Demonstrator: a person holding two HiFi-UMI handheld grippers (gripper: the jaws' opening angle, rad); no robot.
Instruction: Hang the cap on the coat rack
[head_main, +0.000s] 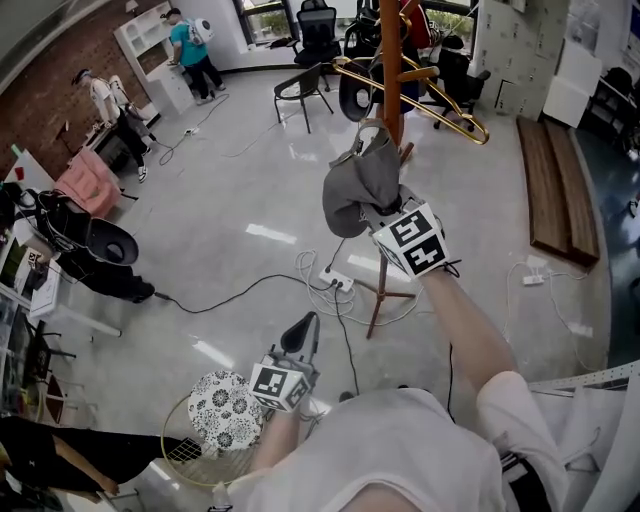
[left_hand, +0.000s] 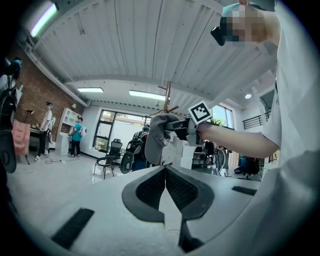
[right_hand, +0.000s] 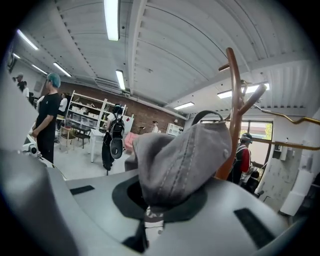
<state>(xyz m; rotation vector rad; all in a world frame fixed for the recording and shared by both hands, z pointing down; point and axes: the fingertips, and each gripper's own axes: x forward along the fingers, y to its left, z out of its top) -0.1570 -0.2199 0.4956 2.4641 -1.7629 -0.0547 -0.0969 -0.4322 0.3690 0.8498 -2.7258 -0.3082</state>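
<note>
The cap (right_hand: 185, 155) is covering the right tongs' (right_hand: 150, 206) tips; beyond them, the rack (head_main: 390, 70) is running off the picture's top edge.

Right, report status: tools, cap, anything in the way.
Right tool shut on grey cap, up beside the coat rack, not hung. Left tool shut, empty, low. Gold hanger on a rack arm nearby.

Open-plan office or lab: brick wall (head_main: 48, 85), white shelves (head_main: 142, 35), office chairs (head_main: 318, 28), cables (head_main: 318, 290) across polished floor (head_main: 230, 190).
</note>
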